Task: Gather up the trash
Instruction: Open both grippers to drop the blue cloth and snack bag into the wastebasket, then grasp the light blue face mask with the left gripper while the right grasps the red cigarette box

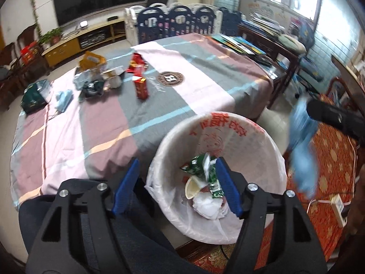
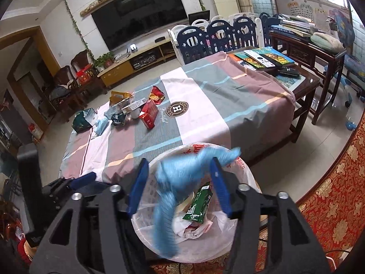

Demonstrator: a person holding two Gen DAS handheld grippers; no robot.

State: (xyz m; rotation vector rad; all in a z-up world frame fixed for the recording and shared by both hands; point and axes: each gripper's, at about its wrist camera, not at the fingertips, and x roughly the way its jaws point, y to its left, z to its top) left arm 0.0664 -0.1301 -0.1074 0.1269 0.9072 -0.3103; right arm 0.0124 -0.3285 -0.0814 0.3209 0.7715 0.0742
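Blurred: blue glove (image 2: pixel 173 196), shape unclear, loose between right gripper (image 2: pixel 180 182) fingers, spread apart.
Left gripper (image 1: pixel 178 187): released, empty.
Bin (image 1: pixel 269 141): white-lined, wrappers inside.

One bin (image 1: pixel 262 137), two red boxes (image 1: pixel 142 88).

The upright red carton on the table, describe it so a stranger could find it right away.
Start at the striped tablecloth and its round brown H emblem. Just left of the emblem stands a red rectangular carton, at the edge of the litter pile. It alone is boxy, upright and red; its neighbours are crumpled wrappers.
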